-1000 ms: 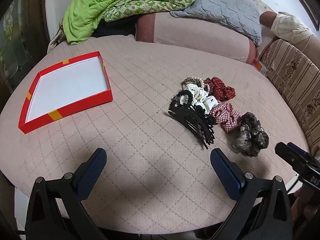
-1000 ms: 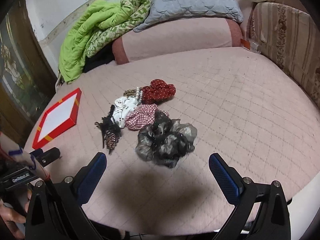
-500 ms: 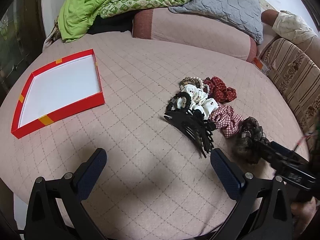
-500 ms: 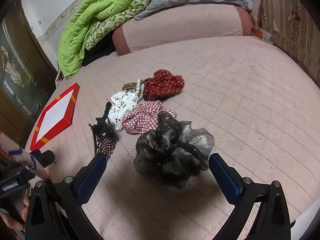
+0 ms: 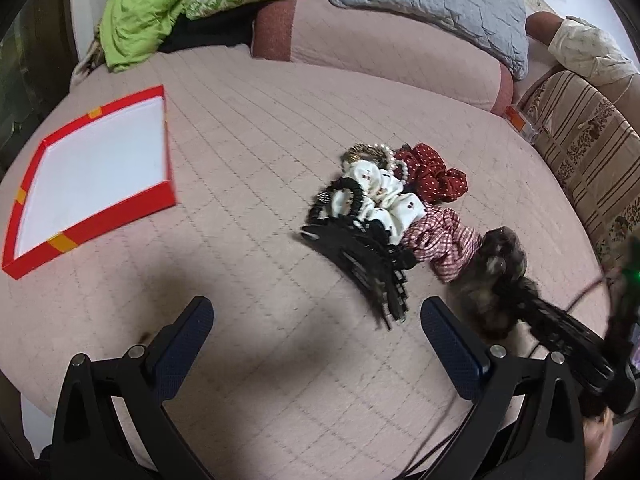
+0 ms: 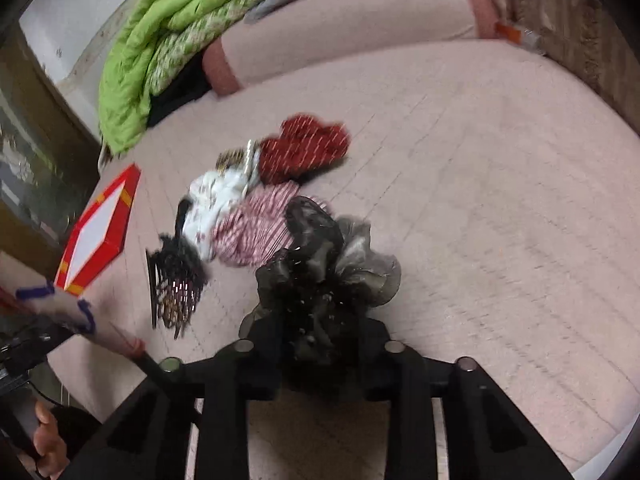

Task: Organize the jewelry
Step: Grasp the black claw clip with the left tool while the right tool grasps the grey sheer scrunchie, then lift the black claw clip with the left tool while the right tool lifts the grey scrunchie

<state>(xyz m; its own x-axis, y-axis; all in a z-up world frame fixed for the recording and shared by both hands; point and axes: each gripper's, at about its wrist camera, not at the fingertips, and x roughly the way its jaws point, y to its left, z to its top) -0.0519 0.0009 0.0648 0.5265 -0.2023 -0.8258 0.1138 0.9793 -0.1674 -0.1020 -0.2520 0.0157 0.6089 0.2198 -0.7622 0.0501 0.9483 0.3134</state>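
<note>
below, the right gripper [image 6: 324, 360] is seen with its jaws closing around the dark sheer scrunchie [image 6: 332, 272], which lies between them on the pink quilted bed cover [image 6: 480, 184], at the near end of a heap with the checked scrunchie [image 6: 252, 228], white scrunchie [image 6: 212, 200], red dotted scrunchie [image 6: 300, 152] and black hair comb [image 6: 176, 284]. the left gripper [image 5: 316, 336] is held spread over bare cover, nothing between its jaws, and the red box [image 5: 92, 220] is shown well apart from the heap, white inside.
</note>
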